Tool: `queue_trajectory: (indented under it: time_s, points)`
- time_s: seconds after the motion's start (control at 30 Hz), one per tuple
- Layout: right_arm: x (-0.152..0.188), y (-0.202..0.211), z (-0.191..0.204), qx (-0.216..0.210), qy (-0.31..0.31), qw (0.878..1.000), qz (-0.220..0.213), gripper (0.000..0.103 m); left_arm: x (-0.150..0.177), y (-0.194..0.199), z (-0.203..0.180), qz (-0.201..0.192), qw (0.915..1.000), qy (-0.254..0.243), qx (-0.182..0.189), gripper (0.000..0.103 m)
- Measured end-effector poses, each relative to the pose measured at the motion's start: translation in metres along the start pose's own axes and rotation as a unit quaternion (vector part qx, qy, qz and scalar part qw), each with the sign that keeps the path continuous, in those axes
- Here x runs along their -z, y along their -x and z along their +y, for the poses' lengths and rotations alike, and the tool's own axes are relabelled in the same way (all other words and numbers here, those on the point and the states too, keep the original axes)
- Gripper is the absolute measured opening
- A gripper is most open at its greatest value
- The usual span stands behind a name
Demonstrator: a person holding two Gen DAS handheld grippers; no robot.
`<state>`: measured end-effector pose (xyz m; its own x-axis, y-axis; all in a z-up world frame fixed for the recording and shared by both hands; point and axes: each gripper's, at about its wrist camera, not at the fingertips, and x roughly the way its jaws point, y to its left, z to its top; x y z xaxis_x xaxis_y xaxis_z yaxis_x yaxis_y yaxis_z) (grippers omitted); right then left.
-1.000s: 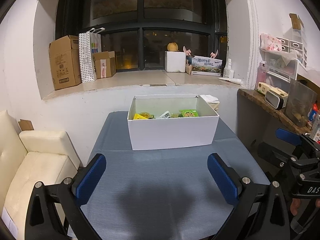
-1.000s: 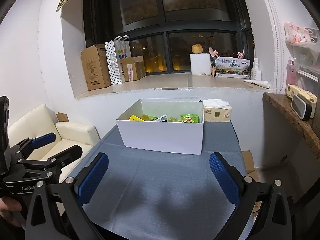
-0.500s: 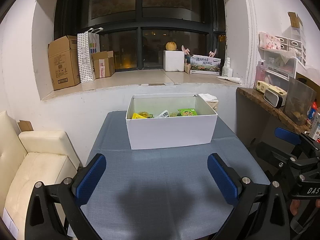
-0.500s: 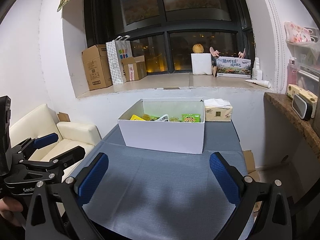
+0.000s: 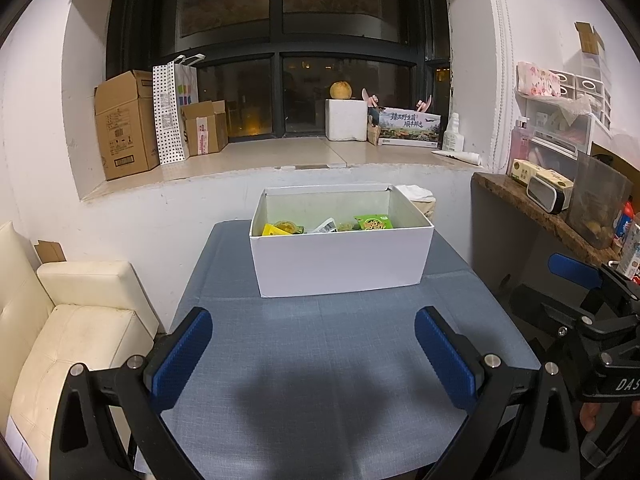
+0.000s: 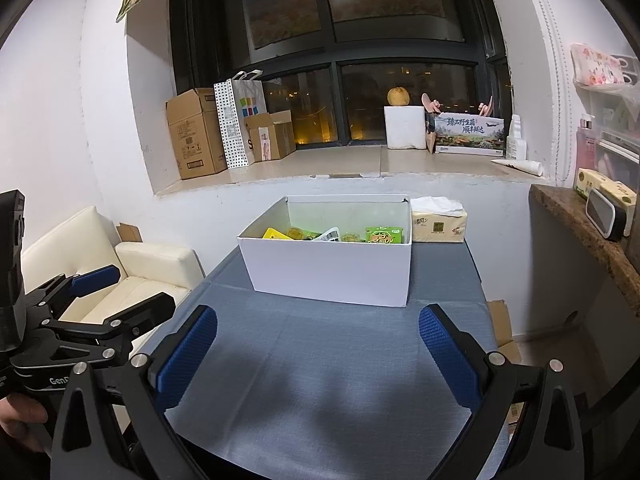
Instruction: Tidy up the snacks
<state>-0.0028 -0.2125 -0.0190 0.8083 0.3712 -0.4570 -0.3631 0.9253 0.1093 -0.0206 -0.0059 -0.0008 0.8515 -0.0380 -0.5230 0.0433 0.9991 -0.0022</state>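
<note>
Left wrist: one snack box (image 5: 340, 264), two claws (image 5: 314, 354) (image 6: 318, 354).

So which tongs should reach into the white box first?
Left, marginally. The left tongs face the white box squarely; the right tongs see it angled, off to their left. Both are open, empty and short of the box.

A white open-topped box (image 5: 340, 262) stands upright on the blue-grey cloth of the counter (image 5: 320, 360), toward its far edge. Inside lie the snacks: a yellow packet (image 5: 274, 230) at the left, a white wrapper (image 5: 326, 225) in the middle, and a green packet (image 5: 374, 222) at the right.
</note>
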Motion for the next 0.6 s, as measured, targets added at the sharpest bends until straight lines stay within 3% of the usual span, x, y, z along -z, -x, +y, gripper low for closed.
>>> queue_trajectory:
  time_s: [0.6]
  points:
    - [-0.0013,0.0033,0.001,0.001,0.005,1.0,-0.003,0.103,-0.0011,0.0013,-0.0018,-0.001,1.0,0.0,0.003,0.103]
